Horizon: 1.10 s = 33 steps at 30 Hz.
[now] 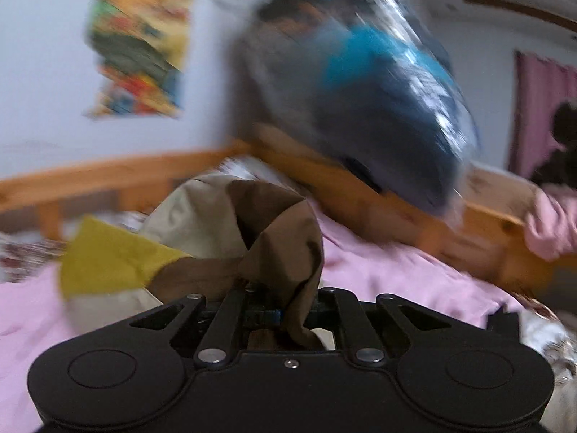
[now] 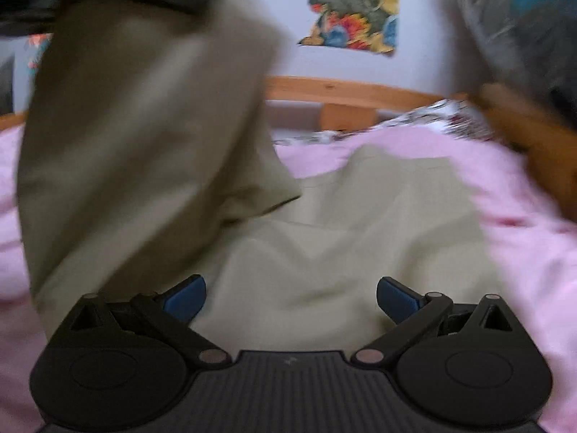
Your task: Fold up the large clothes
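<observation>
Garment (image 1: 277,223) in left tool (image 1: 267,315)

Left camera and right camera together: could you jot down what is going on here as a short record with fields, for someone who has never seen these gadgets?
Setting: pink bedsheet on a wooden bed frame
Garment: large beige cloth garment with brown and yellow parts, partly lifted
Left tongs: shut on a brown fold of the garment
Right tongs: open, empty, above the flat beige part
Wall: colourful paper poster
Picture quality: blurred
</observation>
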Each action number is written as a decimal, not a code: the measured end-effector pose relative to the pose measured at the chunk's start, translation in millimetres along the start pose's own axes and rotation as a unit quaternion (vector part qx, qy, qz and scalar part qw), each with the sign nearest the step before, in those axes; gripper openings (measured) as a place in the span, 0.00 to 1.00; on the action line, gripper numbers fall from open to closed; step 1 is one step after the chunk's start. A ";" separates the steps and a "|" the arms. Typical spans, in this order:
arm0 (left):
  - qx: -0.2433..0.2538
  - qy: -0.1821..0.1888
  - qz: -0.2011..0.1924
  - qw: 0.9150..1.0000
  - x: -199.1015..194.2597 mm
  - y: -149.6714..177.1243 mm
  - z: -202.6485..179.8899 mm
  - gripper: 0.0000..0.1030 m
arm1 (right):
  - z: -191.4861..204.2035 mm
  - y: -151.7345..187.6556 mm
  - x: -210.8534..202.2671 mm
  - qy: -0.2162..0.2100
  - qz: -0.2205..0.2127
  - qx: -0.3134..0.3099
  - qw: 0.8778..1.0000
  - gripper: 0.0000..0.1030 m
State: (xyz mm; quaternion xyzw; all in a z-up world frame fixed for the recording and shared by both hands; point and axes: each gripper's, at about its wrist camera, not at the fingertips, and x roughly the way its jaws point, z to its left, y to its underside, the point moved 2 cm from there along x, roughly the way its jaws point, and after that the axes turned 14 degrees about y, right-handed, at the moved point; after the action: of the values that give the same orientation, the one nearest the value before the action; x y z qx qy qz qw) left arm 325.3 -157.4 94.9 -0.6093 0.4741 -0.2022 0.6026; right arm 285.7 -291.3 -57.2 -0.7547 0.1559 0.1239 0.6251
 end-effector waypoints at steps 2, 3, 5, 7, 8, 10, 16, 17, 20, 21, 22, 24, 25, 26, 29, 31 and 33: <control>0.001 0.034 0.035 0.999 33.7 7.5 2.2 0.09 | -33.4 3.6 -12.6 0.049 0.006 -0.003 0.999 1.00; -0.006 0.049 0.046 0.998 46.2 14.3 3.8 0.09 | -48.2 4.9 -16.4 0.070 0.008 0.004 0.997 1.00; -0.018 0.091 0.063 0.994 66.5 29.7 7.5 0.09 | -82.5 8.9 -23.6 0.119 0.007 0.036 0.992 1.00; -0.004 0.106 0.080 0.991 77.6 43.9 1.9 0.09 | -110.8 12.7 -27.4 0.154 -0.008 0.065 0.986 1.00; 0.006 0.109 0.088 0.990 83.3 48.8 -1.1 0.09 | -121.8 14.7 -26.3 0.165 -0.012 0.073 0.983 1.00; 0.016 0.118 0.101 0.988 91.7 56.7 -5.7 0.09 | -139.7 18.2 -23.2 0.184 -0.012 0.091 0.979 1.00; 0.041 0.142 0.153 0.977 119.8 95.6 -19.5 0.12 | -160.7 24.6 -13.9 0.178 -0.024 0.138 0.974 1.00; 0.034 0.143 0.157 0.977 124.5 100.4 -18.2 0.14 | -160.2 25.6 -12.5 0.174 -0.024 0.138 0.975 1.00; 0.008 0.147 0.153 0.977 130.3 102.3 -13.0 0.20 | -160.6 29.8 -10.0 0.167 -0.025 0.138 0.976 1.00; 0.012 0.147 0.153 0.977 128.9 101.3 -13.8 0.22 | -160.1 31.2 -9.0 0.165 -0.022 0.141 0.976 1.00; 0.019 0.149 0.152 0.977 126.5 99.8 -16.1 0.29 | -162.8 32.3 -8.8 0.162 -0.017 0.150 0.975 1.00; 0.030 0.148 0.149 0.977 120.7 96.9 -22.9 0.43 | -165.6 31.8 -10.9 0.154 -0.015 0.170 0.973 1.00; 0.033 0.150 0.143 0.978 116.4 95.5 -26.5 0.54 | -167.8 31.7 -11.7 0.151 -0.015 0.181 0.972 1.00; 0.034 0.150 0.138 0.978 113.1 94.0 -30.2 0.63 | -169.3 31.8 -12.5 0.147 -0.017 0.191 0.970 1.00; 0.030 0.147 0.122 0.981 105.7 89.5 -40.9 0.73 | -171.7 30.6 -14.7 0.135 -0.030 0.214 0.967 1.00; 0.022 0.150 0.111 0.982 96.0 85.2 -47.2 0.75 | -171.5 29.9 -15.0 0.129 -0.040 0.220 0.966 1.00; 0.011 0.155 0.097 0.983 82.2 77.6 -53.0 0.80 | -170.0 28.9 -13.8 0.128 -0.042 0.218 0.966 1.00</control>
State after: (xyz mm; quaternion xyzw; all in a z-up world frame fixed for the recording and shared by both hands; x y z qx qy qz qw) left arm 294.5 -240.1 6.5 -0.5147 0.6166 -0.2398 0.5453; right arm 260.4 -462.1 -46.1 -0.6155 0.2260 -0.0377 0.7541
